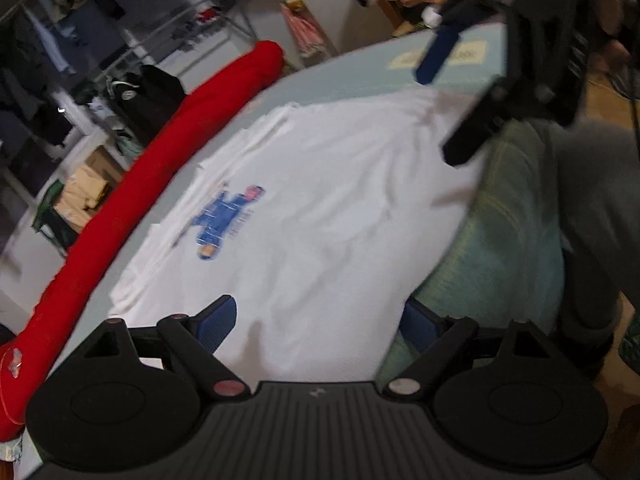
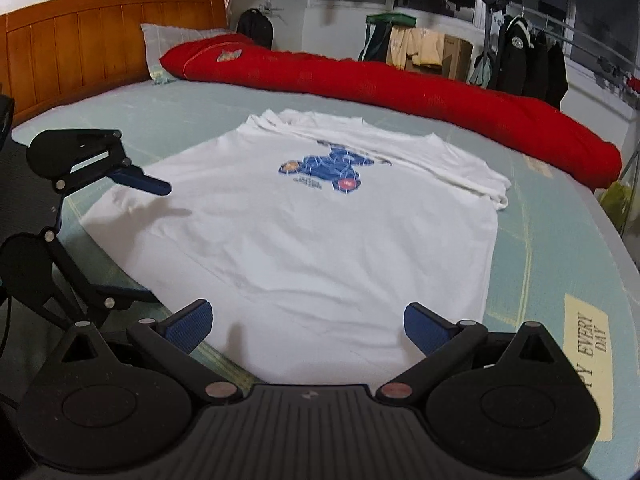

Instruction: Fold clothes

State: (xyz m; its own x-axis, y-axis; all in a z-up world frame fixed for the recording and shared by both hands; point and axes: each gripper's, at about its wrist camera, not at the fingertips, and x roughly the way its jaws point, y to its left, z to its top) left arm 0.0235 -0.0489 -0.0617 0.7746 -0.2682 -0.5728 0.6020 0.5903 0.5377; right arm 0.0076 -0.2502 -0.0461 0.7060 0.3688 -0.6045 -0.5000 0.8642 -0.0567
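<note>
A white T-shirt (image 2: 304, 240) lay flat on the bed (image 2: 552, 264), print side up, with a blue picture (image 2: 326, 168) on its chest. The neck end pointed toward a long red bolster (image 2: 400, 84) that ran along the far side of the bed, and the bottom hem was the near edge in the right wrist view. It looked like 1 sleeve was already tucked in along the far right side, but the folds there were too small to be sure. The right gripper (image 2: 308, 326) hung low over the bottom hem with its jaws spread wide and nothing between them. The left gripper (image 1: 320, 320) sat over the side of the T-shirt, and its jaws were spread wide too, with only the cloth lying under them. In the right wrist view, the left gripper (image 2: 132, 232) showed beside the T-shirt's left edge. The T-shirt looked light, thin and very floppy, so it would sag and bunch up if it were lifted by 1 spot only. It was not slippery and it would not break. A good way to hold it would be to pinch 2 places on the same edge, such as the 2 hem corners, and lift them together so the cloth stayed flat.
</note>
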